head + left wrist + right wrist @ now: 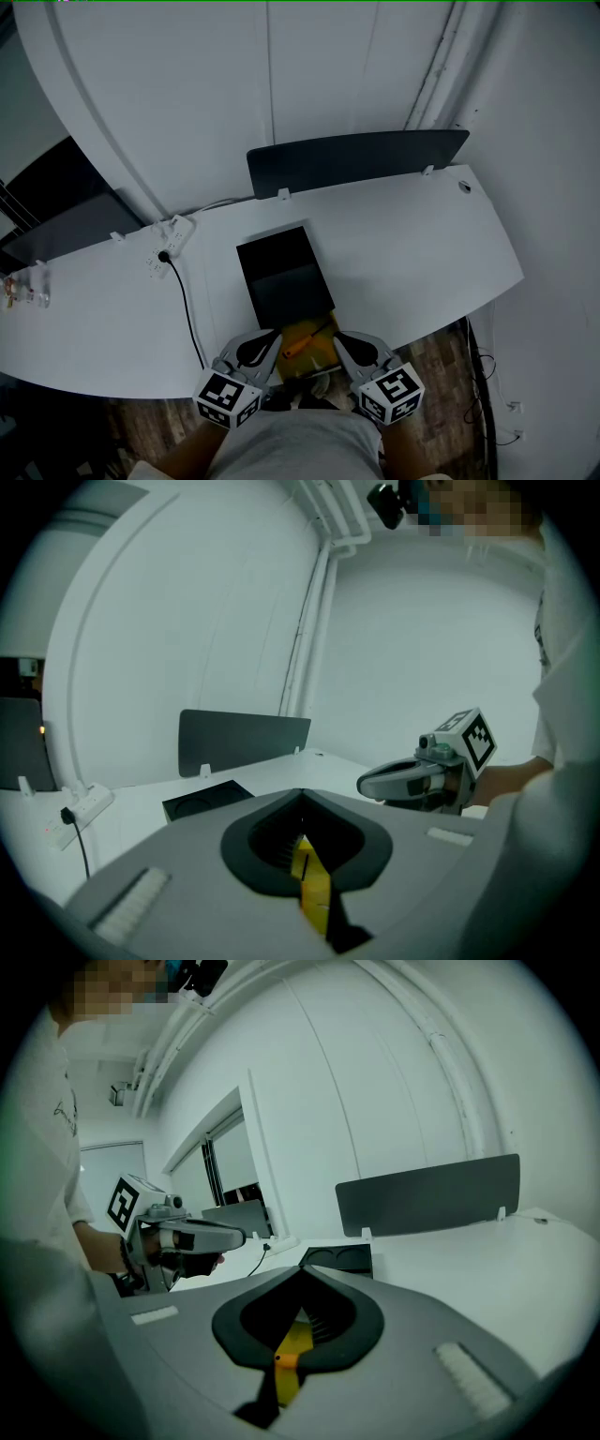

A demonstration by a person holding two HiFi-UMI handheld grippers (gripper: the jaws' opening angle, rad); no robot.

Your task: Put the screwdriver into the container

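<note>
An orange-handled screwdriver (302,343) lies on a yellow pad (309,359) at the desk's near edge. It rests between my two grippers. The black container (284,276) stands open-topped just beyond it, and shows low in the left gripper view (204,801) and in the right gripper view (339,1258). My left gripper (275,337) (300,793) is shut with nothing held, just left of the screwdriver. My right gripper (337,341) (302,1270) is shut and empty too, just right of it. Yellow and a bit of orange show below the jaws in both gripper views.
A dark divider panel (356,159) stands along the white desk's (422,253) far edge. A white power strip (172,236) with a black cable (187,309) lies to the left. Small items (21,289) sit at the far left edge. Cables hang over the wood floor at the right.
</note>
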